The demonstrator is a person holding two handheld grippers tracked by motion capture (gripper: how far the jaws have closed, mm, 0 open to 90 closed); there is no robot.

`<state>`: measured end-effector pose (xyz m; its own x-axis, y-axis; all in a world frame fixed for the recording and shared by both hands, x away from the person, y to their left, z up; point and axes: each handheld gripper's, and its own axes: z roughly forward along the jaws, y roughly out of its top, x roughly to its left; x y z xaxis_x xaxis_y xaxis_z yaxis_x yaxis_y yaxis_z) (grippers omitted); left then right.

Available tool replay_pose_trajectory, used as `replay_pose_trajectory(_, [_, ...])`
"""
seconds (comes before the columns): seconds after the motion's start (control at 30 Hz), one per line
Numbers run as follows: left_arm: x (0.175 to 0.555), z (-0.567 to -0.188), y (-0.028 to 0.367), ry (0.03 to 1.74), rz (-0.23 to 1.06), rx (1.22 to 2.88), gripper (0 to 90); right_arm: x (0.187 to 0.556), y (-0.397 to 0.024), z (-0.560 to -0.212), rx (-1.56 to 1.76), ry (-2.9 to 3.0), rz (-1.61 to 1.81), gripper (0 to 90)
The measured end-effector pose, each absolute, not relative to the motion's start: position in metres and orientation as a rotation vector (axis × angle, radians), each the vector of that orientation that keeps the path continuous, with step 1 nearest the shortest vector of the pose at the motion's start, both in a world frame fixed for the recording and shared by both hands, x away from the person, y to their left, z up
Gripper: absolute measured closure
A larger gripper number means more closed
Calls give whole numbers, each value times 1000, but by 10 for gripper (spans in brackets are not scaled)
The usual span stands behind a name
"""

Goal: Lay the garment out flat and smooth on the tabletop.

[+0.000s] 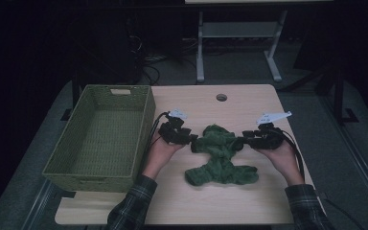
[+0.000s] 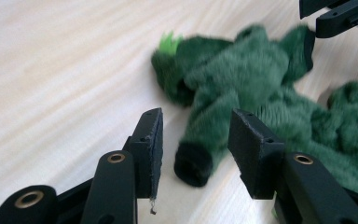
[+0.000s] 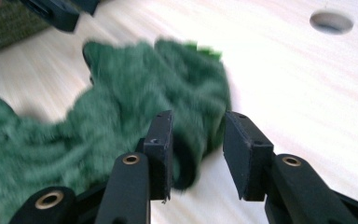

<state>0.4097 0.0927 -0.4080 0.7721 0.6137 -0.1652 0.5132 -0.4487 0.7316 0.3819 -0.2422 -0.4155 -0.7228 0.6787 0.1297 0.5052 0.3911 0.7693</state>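
A fuzzy green garment (image 1: 220,153) lies crumpled on the wooden table (image 1: 254,103), between my two grippers. My left gripper (image 1: 194,140) is at its left side. In the left gripper view the jaws of that gripper (image 2: 196,126) stand apart, with a dark sleeve cuff (image 2: 193,163) lying loose between them. My right gripper (image 1: 242,140) is at the garment's right side. Its jaws (image 3: 197,126) are also apart around another cuff (image 3: 186,161), which rests by one pad without being squeezed. Green fabric (image 3: 121,93) spreads beyond. A bright green tag (image 2: 169,43) sticks out of the garment.
A woven green basket (image 1: 143,129) stands empty at the left of the table, close to my left hand. A round cable hole (image 1: 222,97) sits at the table's far middle. A desk frame (image 1: 201,43) stands on the floor behind.
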Motion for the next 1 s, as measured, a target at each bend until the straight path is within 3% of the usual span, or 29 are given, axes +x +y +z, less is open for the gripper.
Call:
replay_pose_trajectory(0.2, [432,-416,81,819,165,2163,546,403,-229,-404,1033,2443,1251,636])
replay_pose_trajectory(0.63, [461,-440,55,752,106,2178,537,428,-208,-417,1058,2496,1267,634])
replay_pose_trajectory(0.73, [464,-448,50,741,83,2186,631,431,-204,-419,1056,2506,1267,629])
replay_pose_trajectory(0.87, [465,-448,48,719,84,2188,886,432,-202,-420,1051,2511,1264,624])
replay_pose_trajectory(1.0, [464,-436,49,709,114,2144,897,434,-199,-420,1043,2523,1248,616])
